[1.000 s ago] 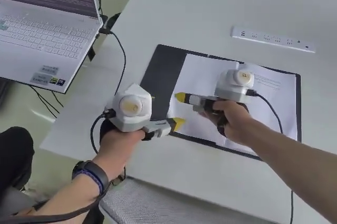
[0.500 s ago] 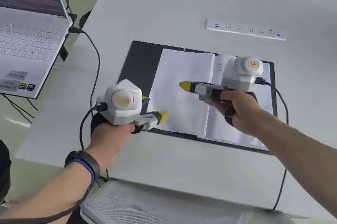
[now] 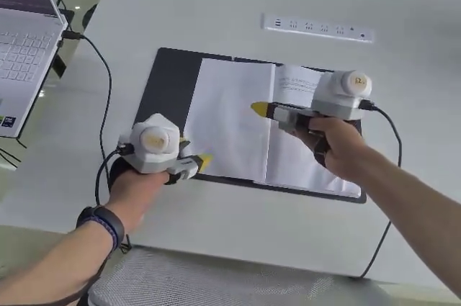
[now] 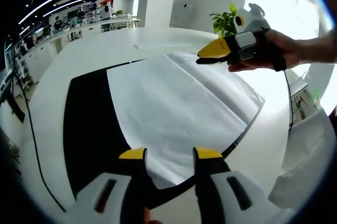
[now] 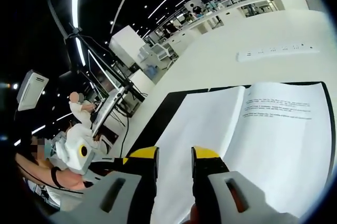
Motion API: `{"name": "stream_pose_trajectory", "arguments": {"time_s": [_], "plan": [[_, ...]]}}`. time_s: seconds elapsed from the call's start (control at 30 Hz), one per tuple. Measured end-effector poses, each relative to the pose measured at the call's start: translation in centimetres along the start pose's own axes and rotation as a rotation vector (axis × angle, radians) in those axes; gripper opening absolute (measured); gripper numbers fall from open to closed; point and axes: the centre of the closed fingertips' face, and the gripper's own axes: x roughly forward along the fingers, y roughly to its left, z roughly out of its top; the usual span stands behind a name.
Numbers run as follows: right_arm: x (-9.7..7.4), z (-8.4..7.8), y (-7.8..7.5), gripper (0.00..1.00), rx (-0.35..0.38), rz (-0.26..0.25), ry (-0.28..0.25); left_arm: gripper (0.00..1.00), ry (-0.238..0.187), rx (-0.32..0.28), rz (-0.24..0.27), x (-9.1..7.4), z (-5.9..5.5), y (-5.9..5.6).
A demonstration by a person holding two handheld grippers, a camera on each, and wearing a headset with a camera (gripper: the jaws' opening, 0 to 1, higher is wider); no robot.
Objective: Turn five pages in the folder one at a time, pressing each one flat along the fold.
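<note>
Folder (image 3: 173,90) lies open ahead of left gripper (image 4: 163,154), under right gripper (image 5: 175,153); both jaws parted, empty

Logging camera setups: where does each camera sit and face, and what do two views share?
Head view: on the headset, looking down at the open folder; both forearms, left claw and right claw show.
Left gripper view: at the folder's near edge, facing the right claw; own jaws apart.
Right gripper view: above the pages, facing the left claw; own jaws apart.
Shared: head and right gripper views show the power strip.
</note>
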Motion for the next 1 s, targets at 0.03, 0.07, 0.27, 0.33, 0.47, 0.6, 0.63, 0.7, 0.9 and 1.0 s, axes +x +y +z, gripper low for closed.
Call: {"name": "stream_pose_trajectory", "arguments": {"time_s": [0.03,0.07,0.27,0.33,0.47,0.6,0.63,0.7,0.9,1.0], "plan": [[0.0,0.0,0.0,0.23,-0.001,0.001,0.002,0.33,0.000,-0.003,0.004,0.1,-0.3,0.1],[0.0,0.0,-0.1,0.22,-0.005,0.004,0.003,0.33,0.006,-0.003,0.010,0.2,-0.5,0.2],[0.1,0.0,-0.7,0.21,-0.030,0.023,0.028,0.31,0.008,0.043,0.024,0.2,-0.8,0.4],[0.3,0.2,-1.1,0.21,-0.035,0.026,0.031,0.31,0.012,0.063,0.028,0.2,-0.9,0.4],[0.6,0.8,-1.8,0.19,-0.033,0.043,0.027,0.31,0.010,0.070,0.034,0.2,-0.9,0.4],[1.0,1.1,-2.9,0.16,-0.035,0.046,0.031,0.32,0.008,0.062,0.038,0.2,-0.8,0.3],[1.1,1.2,-3.2,0.15,-0.031,0.046,0.034,0.32,0.007,0.061,0.038,0.2,-0.9,0.3],[1.1,1.3,-3.6,0.12,-0.018,0.050,0.032,0.32,0.006,0.051,0.036,0.2,-0.8,0.3],[1.5,1.6,-5.1,0.10,-0.003,0.050,0.024,0.31,0.007,0.041,0.039,0.3,-0.8,0.4],[1.8,1.6,-5.5,0.09,0.017,0.060,0.018,0.32,0.010,0.051,0.041,0.3,-0.9,0.4]]}}
